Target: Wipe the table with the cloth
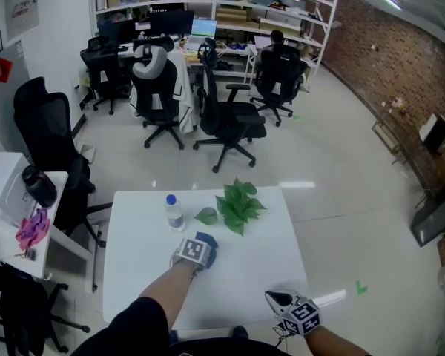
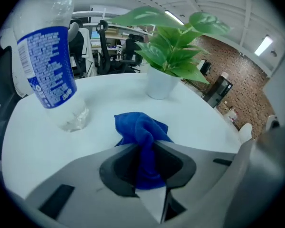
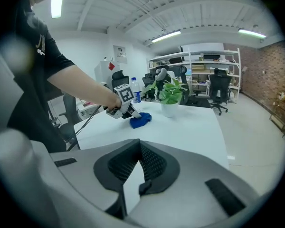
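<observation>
The white surface (image 1: 259, 273) carries the plant (image 1: 239, 205) and, to its left, the bottle (image 1: 174, 212). The blue cloth (image 2: 141, 132) sits bunched just short of both, pinched in the fingers of my left gripper (image 2: 149, 167). My right gripper (image 3: 138, 165) hangs well apart at the near edge, fingers pressed together on nothing. The bare stretch to wipe lies toward me and rightward.

Water bottle (image 1: 175, 213) near potted plant (image 1: 239, 205); office chairs (image 1: 226, 121) beyond.

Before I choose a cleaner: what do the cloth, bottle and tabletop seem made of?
Cloth: soft blue fabric, perhaps microfibre; it bunches in folds. Bottle: clear thin plastic, see-through, glossy blue label. Tabletop: smooth white, faintly sheened, likely laminate; unsure.
</observation>
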### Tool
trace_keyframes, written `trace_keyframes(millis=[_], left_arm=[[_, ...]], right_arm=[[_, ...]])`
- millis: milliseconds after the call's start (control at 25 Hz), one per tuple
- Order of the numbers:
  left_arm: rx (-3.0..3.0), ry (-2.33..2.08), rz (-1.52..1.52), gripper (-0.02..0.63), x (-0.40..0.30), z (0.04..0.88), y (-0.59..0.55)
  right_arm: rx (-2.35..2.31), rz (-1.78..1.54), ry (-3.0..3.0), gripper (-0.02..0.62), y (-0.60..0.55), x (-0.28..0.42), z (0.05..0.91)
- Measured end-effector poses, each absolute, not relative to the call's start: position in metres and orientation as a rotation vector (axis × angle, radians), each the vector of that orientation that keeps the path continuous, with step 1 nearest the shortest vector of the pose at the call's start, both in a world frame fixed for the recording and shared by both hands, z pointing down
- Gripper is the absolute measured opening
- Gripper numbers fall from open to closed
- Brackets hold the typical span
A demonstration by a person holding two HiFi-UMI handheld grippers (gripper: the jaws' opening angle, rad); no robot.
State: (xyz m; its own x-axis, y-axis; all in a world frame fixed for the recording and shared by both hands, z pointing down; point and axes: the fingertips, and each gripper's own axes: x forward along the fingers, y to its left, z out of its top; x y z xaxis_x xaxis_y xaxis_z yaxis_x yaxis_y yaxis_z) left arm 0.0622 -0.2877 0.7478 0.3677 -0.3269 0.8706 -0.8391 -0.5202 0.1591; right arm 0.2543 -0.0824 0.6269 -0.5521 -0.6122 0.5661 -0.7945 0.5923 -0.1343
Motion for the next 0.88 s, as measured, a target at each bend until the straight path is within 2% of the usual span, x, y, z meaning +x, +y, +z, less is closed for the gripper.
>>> trace_keyframes(millis=[280,440,600,880], left_arm=[[2.095,-0.832,1.098,0.077,0.076,0.746,-0.227],[2.078,-0.812,0.9,0.077,0.063,0.719,-0.207],[2.103,-0.941,0.75,0.077,-0.006,0.679,-0.192],[1.91,-1.209,0.639,0.077,-0.196,0.673,-0.103]], right_arm=[[1.091,0.515,-2.379,0.017,-0.078,0.237,0.62],[1.071,0.479,-2.435,0.017,-0.088,0.213,0.607],[1.06,0.463,-2.467,0.017,-0.102,0.198,0.602],[0.887,0.459,-2.501,0.017,-0.119,0.136,0.618]])
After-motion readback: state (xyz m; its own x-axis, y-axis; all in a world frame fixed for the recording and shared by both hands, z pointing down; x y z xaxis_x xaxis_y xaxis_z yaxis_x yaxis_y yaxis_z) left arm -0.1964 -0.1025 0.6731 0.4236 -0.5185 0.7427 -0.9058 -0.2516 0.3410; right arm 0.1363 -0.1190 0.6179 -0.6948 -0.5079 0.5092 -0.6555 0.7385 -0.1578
